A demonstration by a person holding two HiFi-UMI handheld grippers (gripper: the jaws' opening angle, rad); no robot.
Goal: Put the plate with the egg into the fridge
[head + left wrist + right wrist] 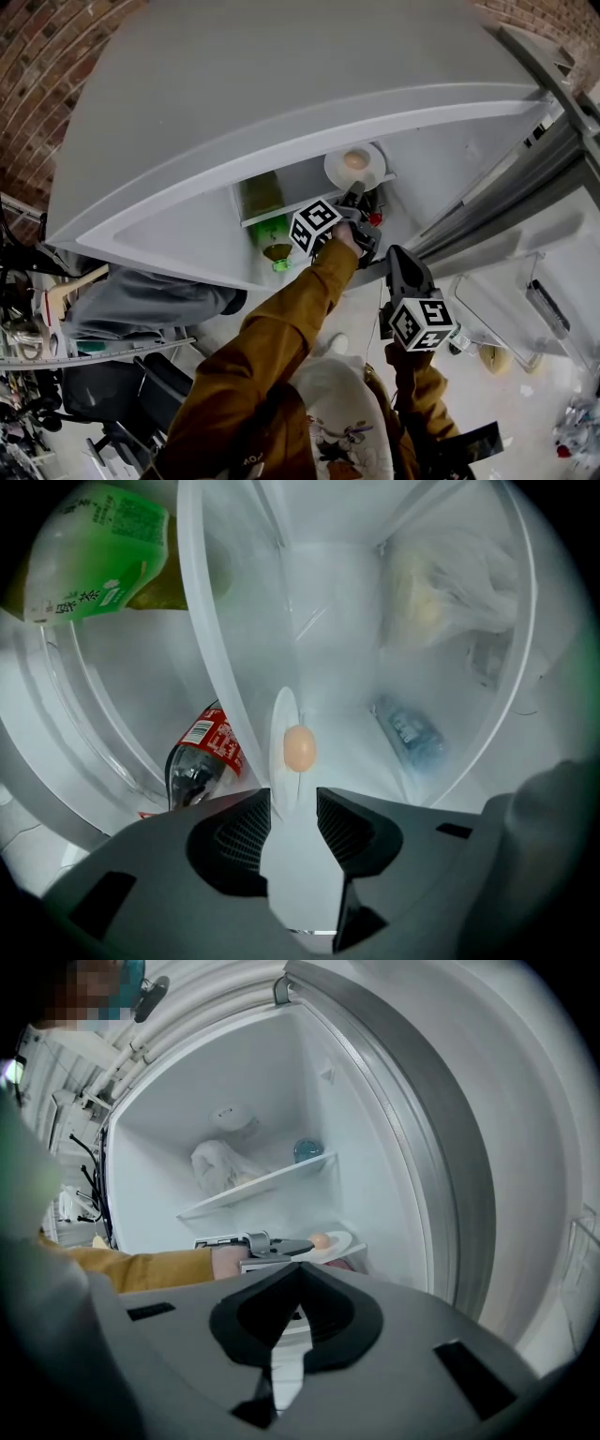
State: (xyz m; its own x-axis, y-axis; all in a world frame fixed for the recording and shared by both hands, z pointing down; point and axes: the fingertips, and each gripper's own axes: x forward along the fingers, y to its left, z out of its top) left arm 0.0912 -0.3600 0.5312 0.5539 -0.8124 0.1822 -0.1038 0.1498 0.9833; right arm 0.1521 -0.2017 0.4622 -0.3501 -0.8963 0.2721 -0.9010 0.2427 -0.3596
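**Open fridge, plate set in place.** The fridge (234,94) is smooth grey outside and white inside.

- **Plate and egg.** The plate (375,173) is round, white and shallow. It lies on the lower shelf (281,217) at its front edge, toward the right-hand end in the head view. The egg (355,159), oval and pale brown, sits at the middle of the plate.
- **Left gripper.** The left gripper (354,197) reaches in from the front, at the end of an arm in a mustard sleeve (281,328). In the left gripper view the plate (283,714) shows edge-on as a thin white disc with the egg (299,749) against it. The dark, ribbed fingers (342,822) stand apart and released, with the plate's near rim in the gap between them.
- **Other contents.** A dark bottle with a red label (202,752) lies near the plate. A green-labelled bottle (103,555) stands further off. A crumpled clear plastic bag (450,583) lies at the back of the compartment. In the right gripper view that bag rests on the flat white upper shelf (262,1185), beside a rounded blue thing (307,1150).
- **Right gripper.** The right gripper (396,253) is outside the fridge, before the opening and well apart from the plate. Its black fingers (333,1321) are clenched together on nothing.
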